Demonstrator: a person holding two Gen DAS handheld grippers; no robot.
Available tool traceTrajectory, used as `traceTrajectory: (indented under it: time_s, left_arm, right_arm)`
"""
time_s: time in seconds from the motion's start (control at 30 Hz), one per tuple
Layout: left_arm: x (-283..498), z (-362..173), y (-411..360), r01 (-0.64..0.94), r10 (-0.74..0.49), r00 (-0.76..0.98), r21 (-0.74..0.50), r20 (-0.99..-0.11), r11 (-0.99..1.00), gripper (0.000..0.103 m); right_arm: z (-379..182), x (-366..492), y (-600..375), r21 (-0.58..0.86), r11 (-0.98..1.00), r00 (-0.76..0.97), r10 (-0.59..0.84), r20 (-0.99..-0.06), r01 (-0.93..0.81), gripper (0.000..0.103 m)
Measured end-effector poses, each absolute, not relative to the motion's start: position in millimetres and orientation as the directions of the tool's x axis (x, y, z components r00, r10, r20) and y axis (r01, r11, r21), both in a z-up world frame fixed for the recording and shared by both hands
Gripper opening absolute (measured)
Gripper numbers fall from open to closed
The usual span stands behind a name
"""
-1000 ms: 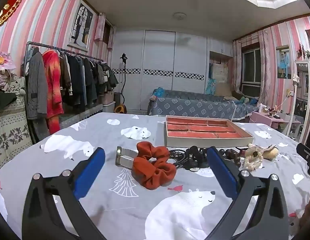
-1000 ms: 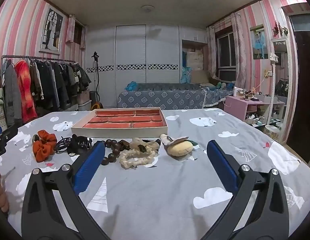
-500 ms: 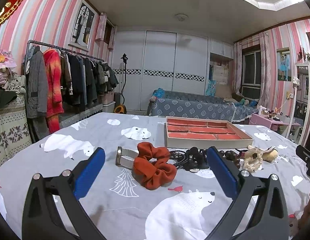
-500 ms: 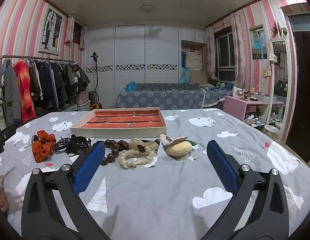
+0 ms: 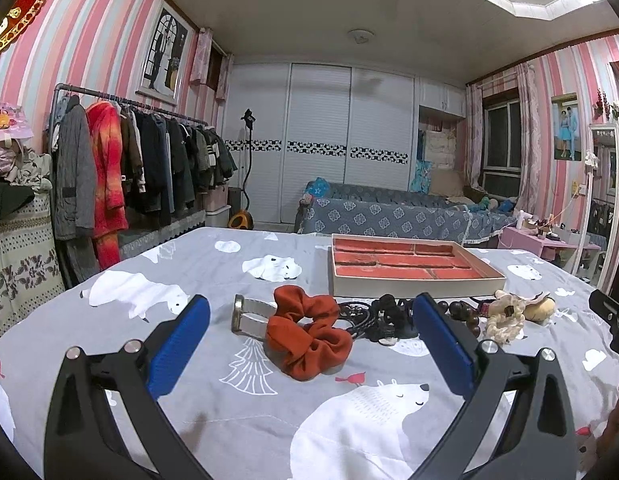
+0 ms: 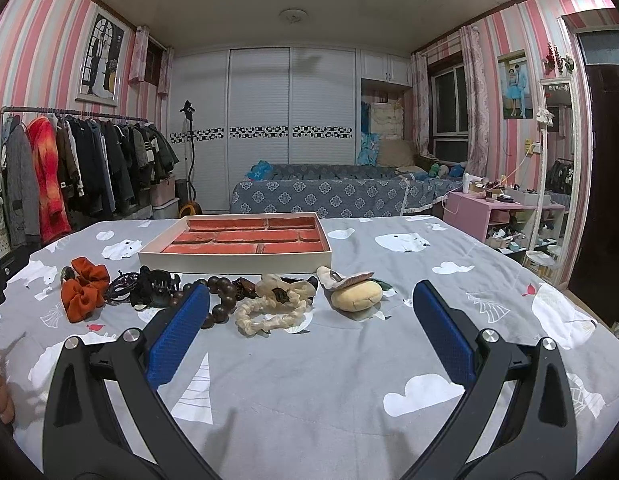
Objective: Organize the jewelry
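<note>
Left wrist: left tool wide open, empty, hovering short of the rust scrunchie; silver bangle touching the scrunchie's left side, tray behind it, all compartments empty. Best to come in low, straddle one fold of the scrunchie, avoid snagging the bangle

Right wrist: right tool wide open, empty; cream scrunchie and wooden beads just in front of the tray
</note>
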State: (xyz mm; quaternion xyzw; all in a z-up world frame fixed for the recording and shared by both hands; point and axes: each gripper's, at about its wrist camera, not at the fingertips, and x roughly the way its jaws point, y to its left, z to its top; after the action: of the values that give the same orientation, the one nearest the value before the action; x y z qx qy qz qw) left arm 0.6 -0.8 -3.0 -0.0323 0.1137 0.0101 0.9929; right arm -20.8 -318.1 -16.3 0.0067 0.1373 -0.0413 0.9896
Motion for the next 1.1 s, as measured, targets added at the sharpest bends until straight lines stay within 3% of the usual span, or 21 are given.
traceTrajectory:
  time_s: [0.4, 0.5, 0.7, 0.9, 1.1]
  left_arm:
    - [-0.6, -1.1, 0.6, -0.023, 0.014, 0.979, -0.045, -0.204, 0.999, 0.099]
    - [3.3, -1.4, 0.7, -0.018, 0.008, 0.977, -0.045, -0.214, 0.999, 0.099]
    - [7.0, -2.8, 0.7, -0.010, -0.006, 0.965, -0.059, -0.263, 0.998, 0.099]
    - [19.9, -2.5, -3.0, 0.000, -0.017, 0.949, -0.052, -0.314, 0.999, 0.099]
    - [56.7, -15.9, -5.2, -0.038, 0.021, 0.881, -0.027, -0.472, 0.999, 0.099]
  right_arm:
    - [-19.1, -21.1, -320.1, -0.006, 0.995, 0.955, -0.094, -0.282, 0.096, 0.099]
    - [-18.1, -17.7, -318.8, -0.001, 0.995, 0.940, -0.096, -0.328, 0.101, 0.099]
    - [-17.1, -11.1, -316.0, -0.001, 0.996, 0.898, -0.078, -0.433, 0.086, 0.099]
    - [-15.4, -6.5, -313.0, -0.006, 0.998, 0.910, -0.053, -0.412, 0.056, 0.099]
    - [-10.4, 11.8, -324.3, 0.007, 0.996, 0.910, -0.073, -0.407, 0.083, 0.099]
